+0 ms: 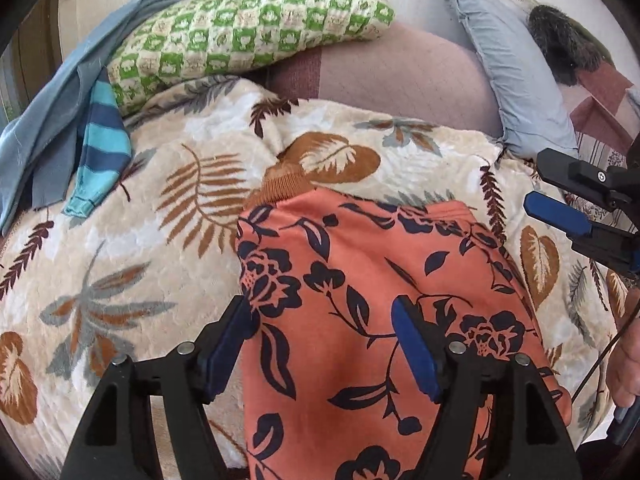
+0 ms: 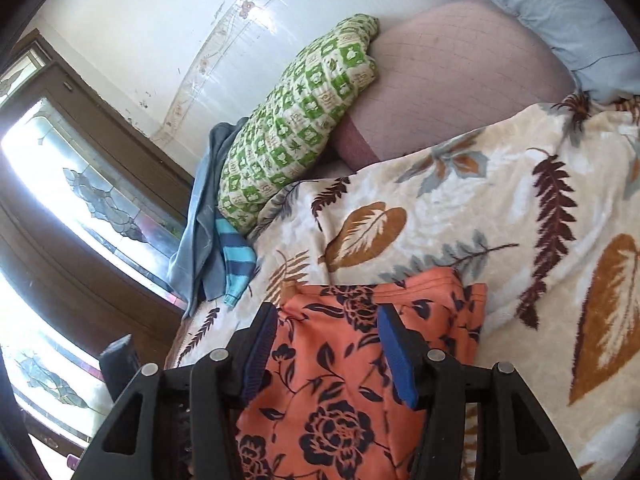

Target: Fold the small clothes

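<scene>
- Writing: no brand, label or legible text shows on any fabric or on your tools.
- Left gripper (image 1: 324,340): you hold it low over the orange floral garment (image 1: 360,300), jaws spread wide apart, the blue pads (image 1: 416,356) flanking the cloth without closing on it.
- Right gripper (image 2: 326,348): jaws likewise apart, hovering above the same garment (image 2: 340,380); seen from the left wrist camera it reaches in from the right edge (image 1: 560,200).
- Garment: smooth knit, salmon-orange with navy roses and leaves (a ribbed brown band shows at its far edge), lying flat on the plush leaf-print blanket (image 1: 120,260).
- Surroundings: a green checked cushion (image 1: 248,28), a striped blue sleeve (image 1: 100,152) beside grey-blue cloth (image 1: 44,120), and a pale blue pillow (image 1: 516,80).
</scene>
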Motion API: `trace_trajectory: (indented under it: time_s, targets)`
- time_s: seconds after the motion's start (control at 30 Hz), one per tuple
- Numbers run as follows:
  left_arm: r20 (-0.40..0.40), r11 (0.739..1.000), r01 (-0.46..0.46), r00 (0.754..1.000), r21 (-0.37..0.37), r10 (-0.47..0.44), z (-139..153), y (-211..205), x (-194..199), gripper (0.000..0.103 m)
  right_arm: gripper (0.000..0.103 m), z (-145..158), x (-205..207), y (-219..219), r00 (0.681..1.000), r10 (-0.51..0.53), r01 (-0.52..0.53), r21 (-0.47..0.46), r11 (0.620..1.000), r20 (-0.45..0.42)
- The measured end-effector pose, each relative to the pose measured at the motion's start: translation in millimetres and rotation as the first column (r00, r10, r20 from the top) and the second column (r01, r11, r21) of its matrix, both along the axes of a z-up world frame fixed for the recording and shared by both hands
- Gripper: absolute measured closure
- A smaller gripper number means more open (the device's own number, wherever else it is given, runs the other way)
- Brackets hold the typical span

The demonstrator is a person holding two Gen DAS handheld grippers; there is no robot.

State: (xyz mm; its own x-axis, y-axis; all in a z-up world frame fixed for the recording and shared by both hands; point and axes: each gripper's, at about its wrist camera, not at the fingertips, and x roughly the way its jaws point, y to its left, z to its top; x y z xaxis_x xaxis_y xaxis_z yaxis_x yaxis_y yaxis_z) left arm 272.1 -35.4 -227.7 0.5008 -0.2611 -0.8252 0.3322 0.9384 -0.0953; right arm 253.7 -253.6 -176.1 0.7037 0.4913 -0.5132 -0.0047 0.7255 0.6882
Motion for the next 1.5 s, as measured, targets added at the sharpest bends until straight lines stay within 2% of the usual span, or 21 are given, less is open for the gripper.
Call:
trace_trajectory:
  time_s: [0.07, 0.13, 0.17, 0.2, 0.23, 0.37, 0.43, 0.6, 0.67, 0.77, 0.83, 0.93, 1.0, 1.03, 1.07, 1.13, 1.27, 1.37, 1.5]
  targets:
    - [-0.007, 0.999, -0.007, 1.0, 0.05, 0.007, -9.8, -4.8, 2.3, 0.023, 0.048, -17.1, 10.2, 6.7, 0.997, 0.011, -0.012, -0.01, 1.0, -0.075]
    - [-0.027, 0.995, 0.009, 1.0, 0.1, -0.006, -19.5, -9.2, 4.1, 0.021, 0.047, -49.5, 22.9, 13.2, 0.974, -0.005, -0.018, -0.098, 0.995, -0.225]
    - [-0.047, 0.995, 0.016, 0.999, 0.099, -0.011, -23.6, -9.2, 5.4, 0.02, 0.05, -69.2, 25.8, 12.2, 0.955, -0.011, -0.025, -0.116, 0.993, -0.296]
    - [-0.065, 0.997, 0.011, 0.998, 0.082, -0.006, -26.2, -7.2, 7.3, 0.019, 0.054, -82.3, 26.1, 9.0, 0.951, -0.014, -0.017, -0.098, 0.995, -0.31]
    - [-0.078, 0.998, 0.001, 0.997, 0.065, 0.004, -27.4, -4.4, 9.5, 0.018, 0.054, -83.8, 23.3, 4.2, 0.96, -0.017, -0.005, -0.075, 0.997, -0.28]
    - [-0.109, 0.999, -0.047, 0.993, 0.022, 0.049, -25.6, 5.0, 10.9, 0.016, 0.055, -75.7, 12.6, -5.2, 0.966, -0.028, 0.022, -0.027, 0.999, -0.257]
    - [-0.085, 0.997, -0.078, 0.993, 0.026, 0.08, -16.0, 8.1, 2.4, 0.016, 0.055, -68.5, -2.9, -5.6, 0.972, -0.049, 0.044, -0.027, 0.999, -0.229]
    - [-0.008, 0.994, -0.091, 0.996, -0.064, 0.091, 20.4, 18.3, -33.0, 0.016, 0.054, -28.1, -52.5, 8.8, 0.993, -0.033, 0.023, -0.091, 0.996, -0.111]
    - [0.022, 0.994, -0.094, 0.995, -0.052, 0.095, 28.7, 19.9, -48.0, 0.016, 0.054, -14.4, -75.9, 14.0, 0.998, -0.031, 0.024, -0.105, 0.994, -0.062]
    - [0.05, 0.996, -0.093, 0.994, 0.006, 0.092, 30.1, 22.4, -69.3, 0.016, 0.054, -7.5, -112.4, 21.9, 1.0, -0.018, 0.014, -0.119, 0.993, -0.026]
    - [0.052, 0.994, -0.103, 0.994, 0.029, 0.101, 26.0, 29.4, -84.2, 0.016, 0.054, -9.2, -129.0, 27.7, 1.0, -0.014, 0.01, -0.145, 0.989, -0.027]
    - [-0.013, 0.99, -0.131, 0.991, 0.046, 0.131, 8.3, 39.9, -94.7, 0.016, 0.054, -27.1, -140.0, 28.0, 0.996, -0.014, 0.006, -0.092, 0.996, -0.085]
    - [-0.104, 0.987, -0.14, 0.983, 0.083, 0.149, -16.8, 42.5, -92.1, 0.014, 0.054, -54.7, -137.8, 29.2, 0.981, -0.034, 0.016, -0.093, 0.996, -0.192]
    - [-0.151, 0.987, -0.145, 0.976, 0.071, 0.154, -29.6, 44.3, -91.0, 0.011, 0.054, -72.2, -134.9, 30.4, 0.963, -0.051, 0.02, -0.12, 0.993, -0.264]
    - [-0.183, 0.985, -0.165, 0.968, 0.042, 0.17, -38.9, 48.3, -88.0, 0.004, 0.053, -84.1, -133.8, 30.6, 0.956, -0.068, 0.029, -0.139, 0.99, -0.286]
    - [-0.179, 0.98, -0.2, 0.964, 0.007, 0.198, -44.0, 54.6, -87.1, 0.0, 0.053, -83.6, -135.7, 32.2, 0.966, -0.082, 0.043, -0.159, 0.986, -0.244]
    - [-0.105, 0.985, -0.169, 0.98, 0.028, 0.171, -43.1, 49.5, -96.0, 0.0, 0.051, -81.8, -138.3, 40.2, 0.976, -0.058, 0.008, -0.235, 0.972, -0.208]
    - [-0.112, 0.979, -0.202, 0.974, -0.019, 0.198, -44.7, 55.2, -100.8, 0.0, 0.05, -83.0, -142.6, 37.3, 0.98, -0.054, 0.011, -0.218, 0.976, -0.194]
    - [-0.068, 0.973, -0.229, 0.972, -0.033, 0.227, -45.1, 52.6, -115.1, 0.0, 0.05, -82.4, -155.6, 31.9, 0.983, -0.064, 0.031, -0.186, 0.982, -0.175]
